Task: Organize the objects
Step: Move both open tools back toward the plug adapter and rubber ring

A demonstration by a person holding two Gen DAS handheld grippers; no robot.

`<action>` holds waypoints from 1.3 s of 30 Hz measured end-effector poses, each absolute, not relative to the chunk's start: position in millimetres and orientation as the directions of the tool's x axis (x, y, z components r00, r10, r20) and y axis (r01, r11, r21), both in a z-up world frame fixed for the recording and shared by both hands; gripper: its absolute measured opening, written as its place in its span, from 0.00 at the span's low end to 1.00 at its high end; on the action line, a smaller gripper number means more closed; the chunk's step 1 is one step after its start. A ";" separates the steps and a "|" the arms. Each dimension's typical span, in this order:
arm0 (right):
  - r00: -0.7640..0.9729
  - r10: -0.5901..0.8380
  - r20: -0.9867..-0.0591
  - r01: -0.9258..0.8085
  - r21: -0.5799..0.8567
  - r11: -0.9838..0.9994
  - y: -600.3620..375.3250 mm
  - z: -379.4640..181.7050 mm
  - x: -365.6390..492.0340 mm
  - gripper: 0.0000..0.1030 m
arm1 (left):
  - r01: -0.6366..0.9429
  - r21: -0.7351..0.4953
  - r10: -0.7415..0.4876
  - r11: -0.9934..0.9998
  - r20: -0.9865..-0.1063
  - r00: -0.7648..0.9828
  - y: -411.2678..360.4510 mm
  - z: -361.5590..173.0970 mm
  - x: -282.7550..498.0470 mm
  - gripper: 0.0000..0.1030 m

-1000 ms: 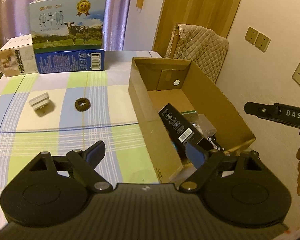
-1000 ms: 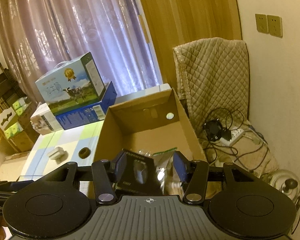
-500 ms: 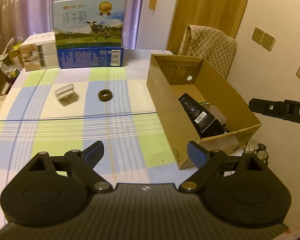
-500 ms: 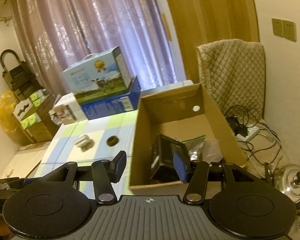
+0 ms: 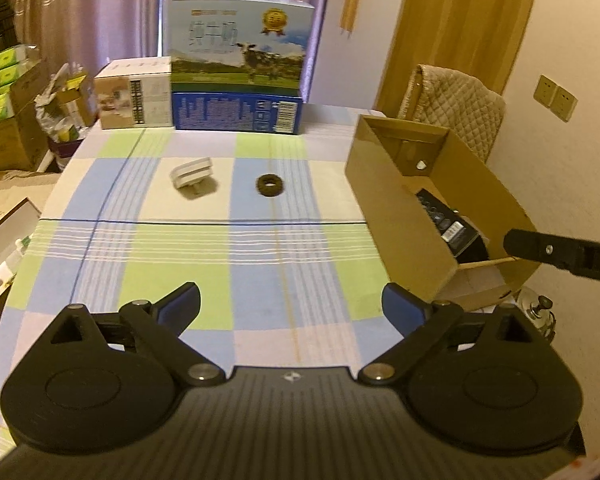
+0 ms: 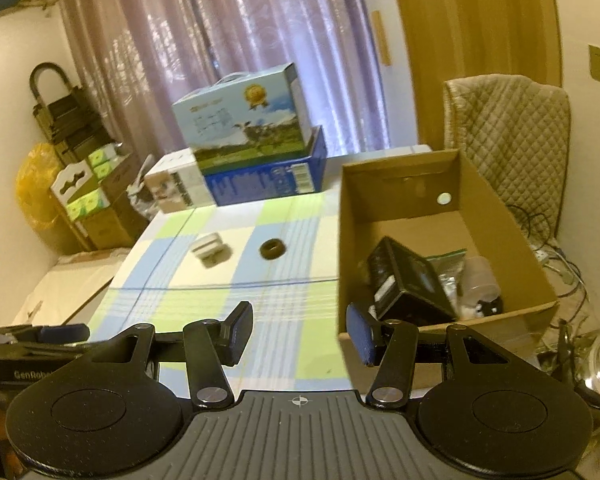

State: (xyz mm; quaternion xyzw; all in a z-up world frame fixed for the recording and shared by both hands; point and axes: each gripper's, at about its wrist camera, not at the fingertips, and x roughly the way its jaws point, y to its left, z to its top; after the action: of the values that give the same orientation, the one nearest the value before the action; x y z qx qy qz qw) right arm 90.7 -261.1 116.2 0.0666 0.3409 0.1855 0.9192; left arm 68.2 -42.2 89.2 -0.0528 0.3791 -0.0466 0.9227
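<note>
Checked cloth (image 5: 228, 248) covers table; cardboard box (image 5: 384, 200) at curtained room's edge

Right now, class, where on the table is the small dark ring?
The dark ring lies on the checked tablecloth, between the white plug adapter on its left and the cardboard box on its right, touching neither.

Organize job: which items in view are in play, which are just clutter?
In play:
cardboard box, already holding the black box
white plug, loose on the tablecloth
dark ring, loose beside it
left gripper and right gripper, both open

Clutter:
milk carton
quilted chair
</note>
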 end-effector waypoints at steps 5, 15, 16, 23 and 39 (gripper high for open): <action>0.682 0.400 -0.612 -0.327 0.234 0.916 -241.0 111.2 91.6 0.48 | 0.023 -0.134 -0.111 0.991 -0.695 0.710 -24.3 89.1 67.4 0.95; 0.660 0.416 -0.626 -0.375 0.206 0.904 -206.4 101.0 104.5 0.48 | -0.020 -0.129 -0.076 0.991 -0.696 0.714 8.4 83.0 72.5 0.99; 0.658 0.418 -0.627 -0.380 0.202 0.902 -202.4 99.5 107.3 0.48 | -0.024 -0.127 -0.072 0.992 -0.695 0.715 11.6 82.1 73.7 0.99; 0.650 0.430 -0.626 -0.418 0.178 0.891 -175.7 89.8 131.4 0.48 | -0.068 -0.100 -0.022 0.993 -0.699 0.715 38.9 72.2 94.3 0.99; 0.664 0.390 -0.639 -0.411 0.124 0.903 -123.4 4.8 246.7 0.65 | -0.164 -0.096 0.049 0.982 -0.706 0.706 86.4 4.7 216.6 0.99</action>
State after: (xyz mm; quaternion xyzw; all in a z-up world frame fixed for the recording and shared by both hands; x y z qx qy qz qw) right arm 246.7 -123.4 4.8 -0.0152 0.3465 0.2194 0.9119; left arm 216.6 86.4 4.7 -0.0760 0.3787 0.0580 0.9206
